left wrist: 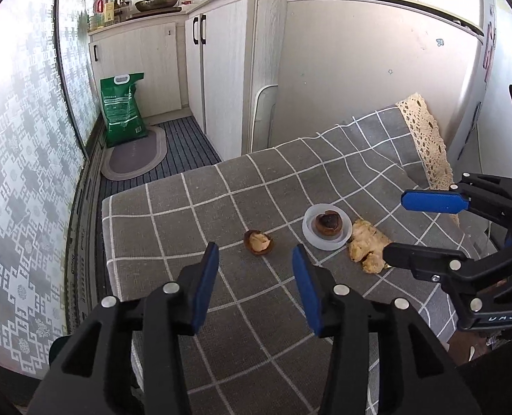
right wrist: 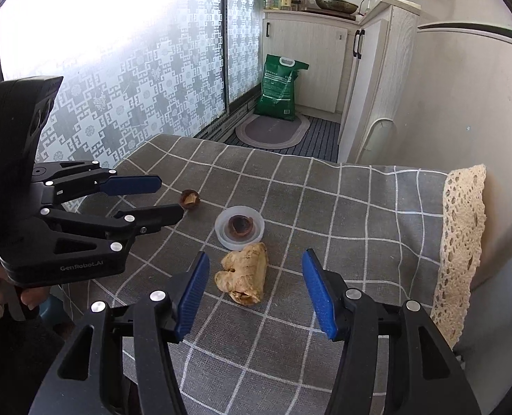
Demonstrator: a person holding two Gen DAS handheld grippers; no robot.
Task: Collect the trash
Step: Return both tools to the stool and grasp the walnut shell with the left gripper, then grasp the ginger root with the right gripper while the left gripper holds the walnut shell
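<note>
On the grey checked tablecloth (left wrist: 193,214) lie three bits of trash. A brown half shell (left wrist: 258,241) (right wrist: 190,199) lies just ahead of my left gripper (left wrist: 256,256), which is open and empty. A white plastic lid (left wrist: 326,228) (right wrist: 240,227) holds a dark brown shell (left wrist: 329,222) (right wrist: 241,225). A pale yellow crumpled peel (left wrist: 366,245) (right wrist: 244,273) lies between the jaws' line of my right gripper (right wrist: 256,273), open and empty, just short of it. The right gripper shows in the left view (left wrist: 394,228), the left in the right view (right wrist: 169,197).
The table's lace-trimmed cloth edge (right wrist: 459,242) is at the right, beside a white fridge (left wrist: 376,69). Beyond the table's far edge are white cabinets (left wrist: 221,69), a green bag (left wrist: 122,110) and an oval mat (left wrist: 135,155) on the floor. A patterned window (right wrist: 117,86) runs along the left.
</note>
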